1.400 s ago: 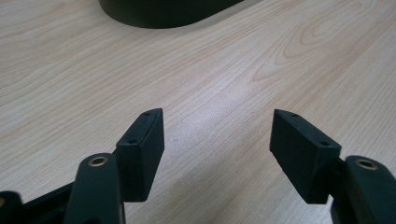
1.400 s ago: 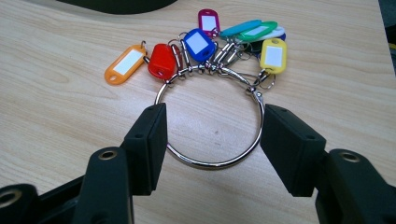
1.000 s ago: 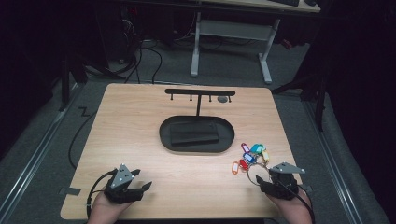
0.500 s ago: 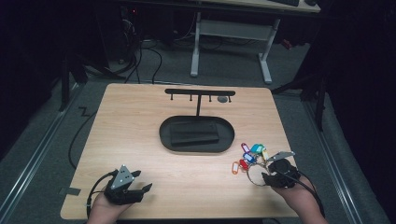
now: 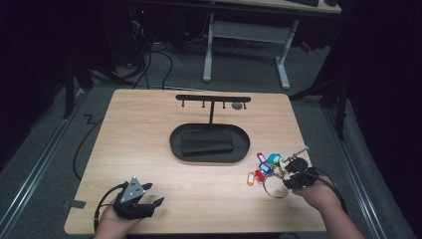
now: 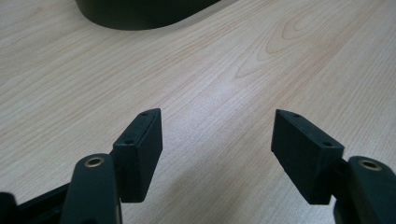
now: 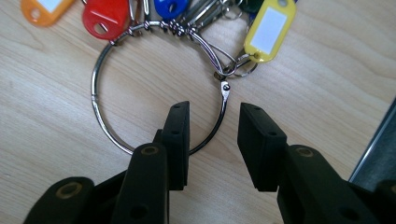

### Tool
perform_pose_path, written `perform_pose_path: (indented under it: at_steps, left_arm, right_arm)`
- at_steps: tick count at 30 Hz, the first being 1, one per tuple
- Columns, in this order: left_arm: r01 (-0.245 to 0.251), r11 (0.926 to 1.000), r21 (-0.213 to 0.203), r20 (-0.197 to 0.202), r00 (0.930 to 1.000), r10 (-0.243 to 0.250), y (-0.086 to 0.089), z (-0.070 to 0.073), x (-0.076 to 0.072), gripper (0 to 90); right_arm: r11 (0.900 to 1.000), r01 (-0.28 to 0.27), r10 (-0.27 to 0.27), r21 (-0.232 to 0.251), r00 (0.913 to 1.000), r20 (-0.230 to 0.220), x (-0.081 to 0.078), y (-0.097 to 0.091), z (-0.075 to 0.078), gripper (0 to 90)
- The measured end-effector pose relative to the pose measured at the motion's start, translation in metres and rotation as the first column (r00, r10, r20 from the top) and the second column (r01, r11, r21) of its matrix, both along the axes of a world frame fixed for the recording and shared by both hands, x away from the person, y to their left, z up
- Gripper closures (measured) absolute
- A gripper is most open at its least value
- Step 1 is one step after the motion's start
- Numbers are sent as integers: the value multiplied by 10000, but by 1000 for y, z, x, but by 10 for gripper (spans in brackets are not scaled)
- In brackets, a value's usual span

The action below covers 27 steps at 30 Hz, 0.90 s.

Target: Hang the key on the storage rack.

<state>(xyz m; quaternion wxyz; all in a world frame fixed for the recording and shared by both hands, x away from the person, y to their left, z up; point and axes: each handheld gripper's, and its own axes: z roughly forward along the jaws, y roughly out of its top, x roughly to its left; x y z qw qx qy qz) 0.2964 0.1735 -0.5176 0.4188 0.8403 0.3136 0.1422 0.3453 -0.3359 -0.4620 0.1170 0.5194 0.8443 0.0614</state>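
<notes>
My right tongs (image 7: pixel 212 140) have just been closing astride the key ring (image 7: pixel 100 126), not yet pinching; next, squeeze and lift. Left tongs (image 6: pixel 217 154) gape, empty.

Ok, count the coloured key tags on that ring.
5 in the right gripper view: orange tag far left, red tag beside it, blue tag at the middle, yellow tag right, dark tag above it. Others may be hidden.

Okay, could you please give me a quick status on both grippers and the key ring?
Right gripper jaws just been closing, astride the key ring wire, not yet clamped. Left gripper open over bare table. Key ring flat on table, nothing in the way.
</notes>
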Motion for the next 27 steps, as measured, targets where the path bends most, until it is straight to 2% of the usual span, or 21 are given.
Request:
perform_pose_path:
  at_steps: [4,8,10,13,19,22,25,26,27]
  left_arm:
    - [121,9999,67,66,9999,-122,-1,1,0,344]
    - [179,9997,155,-41,9998,-178,0,-1,1,344]
    - [152,9997,202,86,9998,-154,-1,-1,1,345]
    - [91,9999,69,117,9999,-92,-1,1,1,345]
    - [110,9999,79,69,9999,-111,-1,-1,-1,345]
    - [163,9998,98,30,9999,-163,-2,-1,-1,345]
    - [186,9997,137,35,9998,-186,-4,-2,-1,345]
    - [202,9996,173,12,9998,-202,-4,-2,-1,345]
    - [209,9996,214,32,9998,-210,-5,-2,-1,345]
  right_arm:
    - [10000,-23,25,29,9983,-587,10,-2,-8,642]
    - [10000,-74,73,-10,9954,-954,20,-4,-17,643]
    - [9997,-247,237,-73,9935,-1110,25,-4,-20,647]
    - [9995,-304,285,-115,9898,-1394,32,-5,-21,654]
    - [9982,-592,596,82,9770,-2045,44,-7,-24,667]
    - [9984,-541,570,190,9712,-2313,49,-9,-24,674]
    - [9984,-494,543,257,9669,-2492,51,-11,-24,712]
    - [9983,-564,582,144,9664,-2502,52,-11,-24,737]
    - [9984,-536,561,170,9668,-2492,52,-11,-24,800]
